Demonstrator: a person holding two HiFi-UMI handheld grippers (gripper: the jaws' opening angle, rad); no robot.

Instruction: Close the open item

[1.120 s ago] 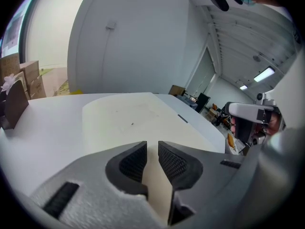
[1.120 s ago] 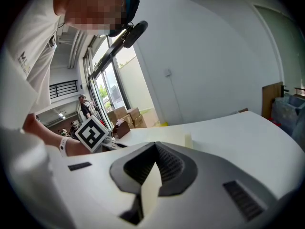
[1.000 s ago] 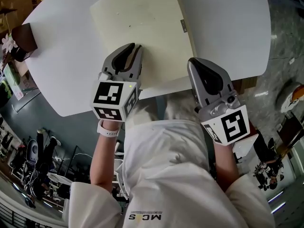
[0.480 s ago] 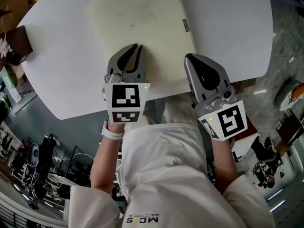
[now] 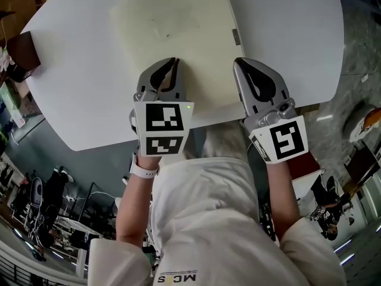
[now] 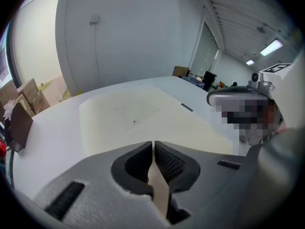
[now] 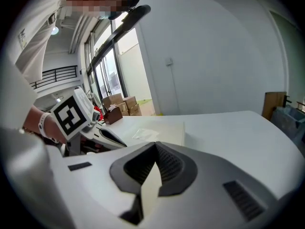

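A flat cream-coloured item (image 5: 178,28) lies closed on the white table (image 5: 286,34), with a small grey tab (image 5: 236,37) at its right edge. My left gripper (image 5: 173,62) hovers over the item's near edge. Its jaws are closing, the tips almost touching, with nothing between them (image 6: 153,143). My right gripper (image 5: 240,63) is above the item's near right corner. It is shut and empty, its tips meeting (image 7: 155,144). In the right gripper view the cream item (image 7: 157,130) lies ahead, with the left gripper to the left.
A brown box (image 5: 24,49) stands at the table's left edge, also in the left gripper view (image 6: 19,125). The table's front edge runs just below both grippers. Cardboard boxes (image 7: 119,104) sit on the floor beyond the table. Chairs and clutter lie at floor level to the left.
The left gripper's jaws have narrowed to almost touching. That gripper has rolled so its marker cube faces up and has shifted slightly right. The right gripper has edged forward.
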